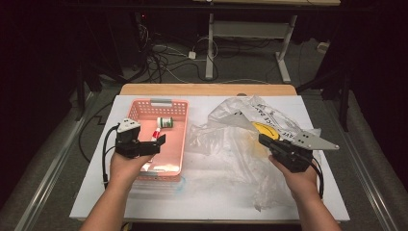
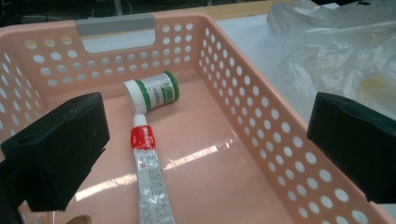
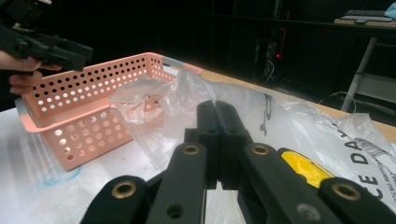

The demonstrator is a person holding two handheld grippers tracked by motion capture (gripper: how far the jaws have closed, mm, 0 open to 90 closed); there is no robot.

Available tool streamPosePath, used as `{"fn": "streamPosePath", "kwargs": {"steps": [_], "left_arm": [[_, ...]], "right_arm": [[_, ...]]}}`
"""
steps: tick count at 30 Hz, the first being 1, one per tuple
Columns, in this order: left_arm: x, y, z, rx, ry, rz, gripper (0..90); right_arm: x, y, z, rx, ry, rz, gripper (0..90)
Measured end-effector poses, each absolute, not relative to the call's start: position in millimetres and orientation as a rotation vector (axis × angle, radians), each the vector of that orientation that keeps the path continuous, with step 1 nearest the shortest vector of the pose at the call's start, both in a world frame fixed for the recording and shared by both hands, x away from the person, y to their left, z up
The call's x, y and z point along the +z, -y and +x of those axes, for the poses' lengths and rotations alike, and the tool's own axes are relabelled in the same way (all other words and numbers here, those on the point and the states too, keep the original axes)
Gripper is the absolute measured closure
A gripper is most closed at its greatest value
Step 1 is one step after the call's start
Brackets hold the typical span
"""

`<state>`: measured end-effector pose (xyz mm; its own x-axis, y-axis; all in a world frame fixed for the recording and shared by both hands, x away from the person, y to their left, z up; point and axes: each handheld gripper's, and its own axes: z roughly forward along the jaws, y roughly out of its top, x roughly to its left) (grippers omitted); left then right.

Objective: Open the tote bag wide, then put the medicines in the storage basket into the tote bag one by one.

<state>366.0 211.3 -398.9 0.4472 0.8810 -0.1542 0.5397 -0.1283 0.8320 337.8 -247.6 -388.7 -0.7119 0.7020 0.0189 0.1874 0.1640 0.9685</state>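
A pink perforated basket (image 1: 180, 130) (image 2: 261, 135) (image 3: 70, 126) stands left of centre on the white table. A white jar with a green label (image 1: 165, 122) (image 2: 152, 91) lies on its side in it. A red-and-white tube (image 1: 155, 135) (image 2: 150, 177) lies beside the jar. My left gripper (image 1: 155, 142) (image 2: 205, 140) hovers open over the basket's near end, nothing between its jaws. A crumpled clear plastic bag (image 1: 226, 139) (image 2: 336, 42) (image 3: 159, 107) lies to the right, with something yellow (image 1: 266, 130) (image 3: 303, 168) inside. My right gripper (image 1: 263, 140) (image 3: 216, 109) is shut, pinching the bag's film.
The white tabletop (image 1: 207, 192) has bare room in front of the basket and bag, with a faint blue smear (image 3: 60, 179) near the basket. Beyond the far wooden edge (image 1: 207, 89), cables and white desk legs (image 1: 210, 53) stand on the floor.
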Motion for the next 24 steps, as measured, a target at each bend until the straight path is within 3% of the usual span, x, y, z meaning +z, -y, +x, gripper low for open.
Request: {"fn": "streamPosePath", "kwargs": {"steps": [10,24], "left_arm": [[-410.3,-217.5,394.7,0.418,-1.286,1.864,0.0],[-426.9,-209.7,429.7,0.334,-1.433,2.1,0.0]], "right_arm": [[-389.7,247.6,339.3,1.568,-2.015,0.842,90.0],[-389.2,248.6,342.5,1.571,-2.017,0.825,90.0]]}}
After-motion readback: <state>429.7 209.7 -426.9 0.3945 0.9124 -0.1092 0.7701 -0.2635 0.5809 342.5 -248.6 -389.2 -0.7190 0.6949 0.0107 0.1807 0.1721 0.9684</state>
